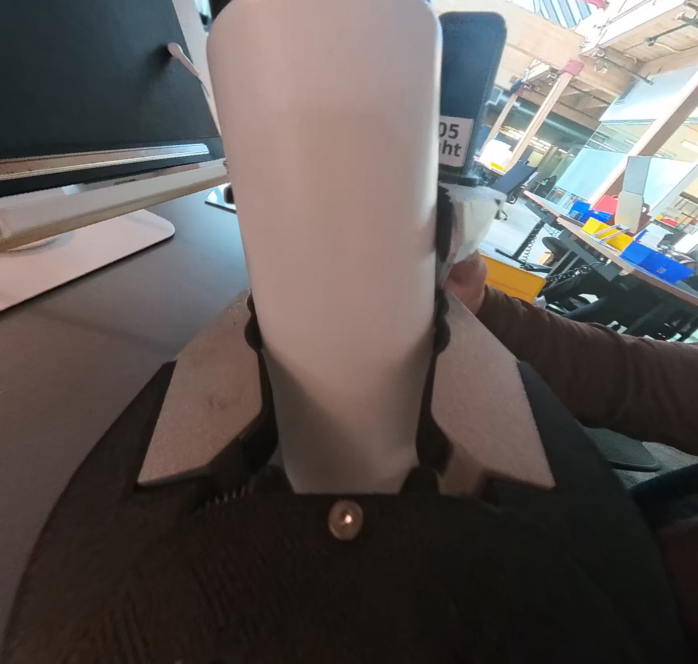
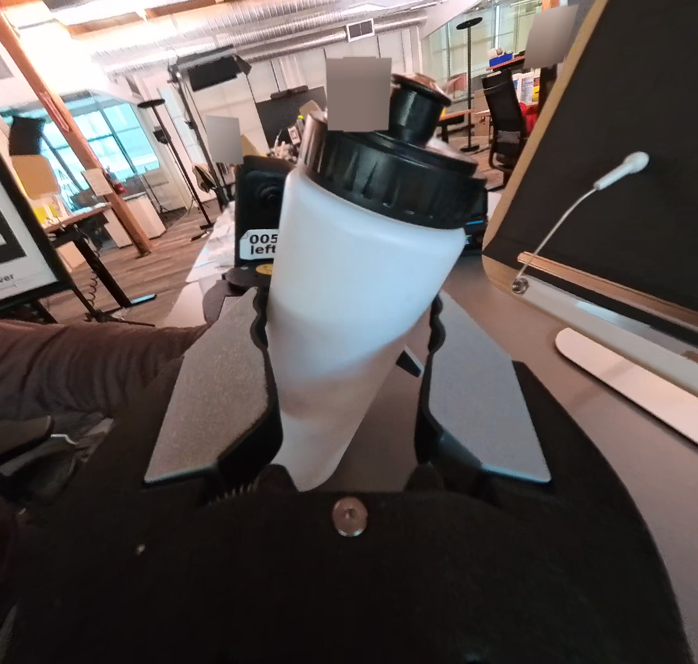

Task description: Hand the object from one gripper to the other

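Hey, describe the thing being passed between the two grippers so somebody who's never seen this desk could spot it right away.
Above the dark desk, in front of the computer monitor, look between the two grippers. There stands a white plastic bottle. Its ribbed black screw cap with a pull spout sets it apart.

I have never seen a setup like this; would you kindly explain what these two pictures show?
No robot here: a person holds a two-fingered tool in each hand, with a camera on each looking along its fingers. One picture comes from the left tool, the other from the right tool. Both face the same white bottle with a black cap. The left tool clamps it; the right tool's fingers straddle it, but whether they grip is unclear. Below is a dark desk carrying a monitor.
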A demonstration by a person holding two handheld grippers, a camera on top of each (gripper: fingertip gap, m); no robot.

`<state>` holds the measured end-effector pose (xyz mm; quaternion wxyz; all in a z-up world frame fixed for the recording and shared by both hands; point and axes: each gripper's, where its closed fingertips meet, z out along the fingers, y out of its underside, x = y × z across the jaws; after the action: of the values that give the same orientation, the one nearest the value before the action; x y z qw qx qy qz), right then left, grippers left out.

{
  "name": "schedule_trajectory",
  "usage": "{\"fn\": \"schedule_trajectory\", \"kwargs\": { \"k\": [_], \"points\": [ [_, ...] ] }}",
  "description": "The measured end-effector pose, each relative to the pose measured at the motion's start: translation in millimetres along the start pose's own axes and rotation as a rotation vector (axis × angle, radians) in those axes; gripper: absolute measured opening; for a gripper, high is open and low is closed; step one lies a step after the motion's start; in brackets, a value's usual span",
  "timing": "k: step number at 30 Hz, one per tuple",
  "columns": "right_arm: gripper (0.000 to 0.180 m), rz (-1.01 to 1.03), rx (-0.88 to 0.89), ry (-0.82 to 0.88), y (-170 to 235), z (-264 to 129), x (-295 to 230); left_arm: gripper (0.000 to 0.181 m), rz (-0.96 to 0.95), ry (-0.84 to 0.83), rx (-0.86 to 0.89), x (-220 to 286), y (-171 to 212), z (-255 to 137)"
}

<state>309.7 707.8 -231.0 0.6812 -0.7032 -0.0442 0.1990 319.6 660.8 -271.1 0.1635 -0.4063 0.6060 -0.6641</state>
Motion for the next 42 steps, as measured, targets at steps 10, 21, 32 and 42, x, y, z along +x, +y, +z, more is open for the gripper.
{"fn": "schedule_trajectory", "kwargs": {
  "k": [10,21,32,42],
  "points": [
    [0.083,-0.117,-0.004,0.084,-15.3,-7.9,-3.2,0.084,0.16,-0.077,0.025,3.3,-10.5,-5.3],
    [0.077,-0.089,0.026,0.034,-14.5,-0.6,-13.9,0.085,0.22,-0.062,-0.125,5.5,14.8,2.4],
    [0.087,-0.119,-0.063,0.027,-1.6,3.3,-16.4,0.082,0.369,-0.192,-0.122,-6.1,3.2,-5.6],
    [0.084,-0.384,-0.213,0.188,11.0,5.8,-11.1,0.085,0.277,-0.163,-0.155,-8.7,12.7,-3.3]
  ]
}}
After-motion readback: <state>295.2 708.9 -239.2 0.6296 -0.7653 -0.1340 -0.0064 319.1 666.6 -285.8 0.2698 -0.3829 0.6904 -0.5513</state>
